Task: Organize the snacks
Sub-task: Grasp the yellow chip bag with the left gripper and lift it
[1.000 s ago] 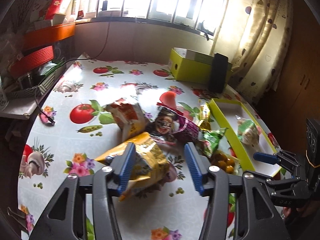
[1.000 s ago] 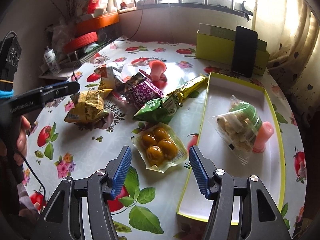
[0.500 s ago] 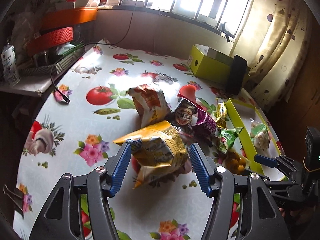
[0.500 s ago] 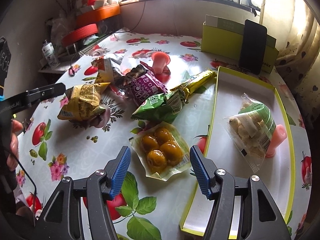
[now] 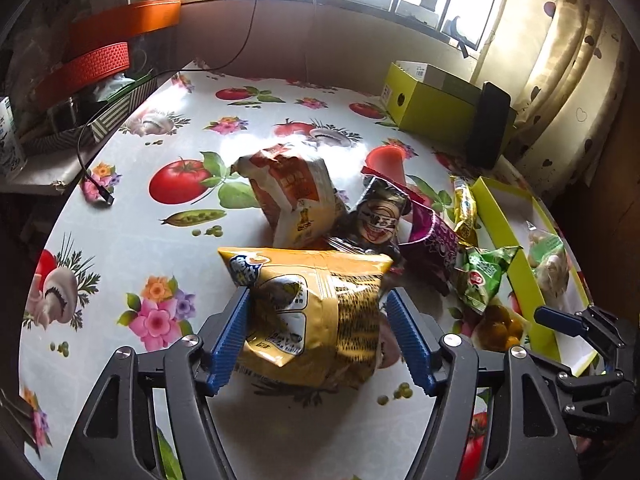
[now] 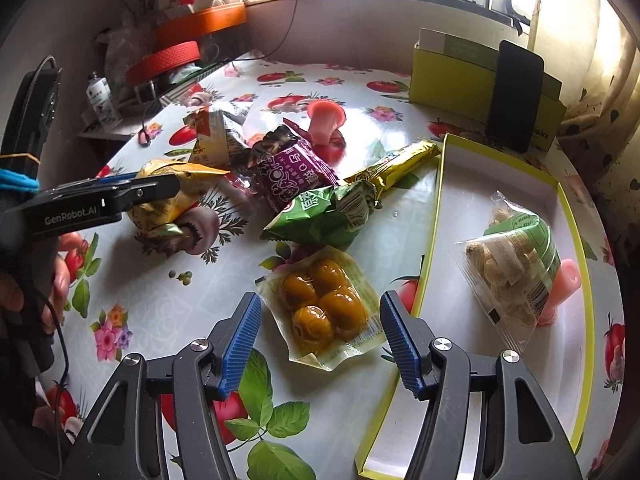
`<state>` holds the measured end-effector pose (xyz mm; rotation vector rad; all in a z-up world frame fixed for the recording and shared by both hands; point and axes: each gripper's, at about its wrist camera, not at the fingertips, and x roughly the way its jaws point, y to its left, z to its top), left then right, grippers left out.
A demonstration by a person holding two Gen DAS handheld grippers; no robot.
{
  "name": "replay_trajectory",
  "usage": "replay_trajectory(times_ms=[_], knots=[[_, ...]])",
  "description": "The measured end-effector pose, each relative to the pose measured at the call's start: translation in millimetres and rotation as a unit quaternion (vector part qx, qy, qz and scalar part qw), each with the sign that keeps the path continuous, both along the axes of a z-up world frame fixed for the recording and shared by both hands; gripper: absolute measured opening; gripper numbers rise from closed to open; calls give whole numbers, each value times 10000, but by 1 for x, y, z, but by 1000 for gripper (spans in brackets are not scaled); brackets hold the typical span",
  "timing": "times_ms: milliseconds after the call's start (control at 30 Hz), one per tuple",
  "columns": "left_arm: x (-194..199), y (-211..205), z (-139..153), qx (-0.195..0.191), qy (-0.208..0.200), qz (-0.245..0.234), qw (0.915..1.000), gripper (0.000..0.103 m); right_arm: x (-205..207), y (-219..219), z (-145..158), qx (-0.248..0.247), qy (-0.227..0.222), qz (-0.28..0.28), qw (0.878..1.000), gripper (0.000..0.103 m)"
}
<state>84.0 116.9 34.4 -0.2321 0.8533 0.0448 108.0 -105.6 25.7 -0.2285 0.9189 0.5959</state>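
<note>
Left gripper (image 5: 320,340) had dropped closer, jaws opening astride the yellow chip bag (image 5: 312,312), its long axis pointing away; right gripper (image 6: 318,340) jaws wide, "GenRobot.AI" legible.

Two close downward wrist views, shared tabletop (image 5: 132,240)

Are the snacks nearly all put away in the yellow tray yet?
Not yet. Only the nut bag lies in the tray. The left gripper is opening around the yellow chip bag; the right gripper frames the egg pack. The green bag, purple bag and others wait on the table.
</note>
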Motion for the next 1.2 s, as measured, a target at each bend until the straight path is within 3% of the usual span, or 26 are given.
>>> replay_trajectory(times_ms=[500, 967, 1200], knots=[[8, -8, -10, 672, -35, -340, 9972, 71, 6, 8, -9, -219, -50, 469, 9986, 63], [14, 0, -28, 331, 186, -473, 9982, 73, 25, 27, -22, -976, -29, 980, 9904, 67], [10, 0, -28, 261, 115, -502, 9983, 70, 27, 23, -19, -772, 78, 701, 9945, 61]])
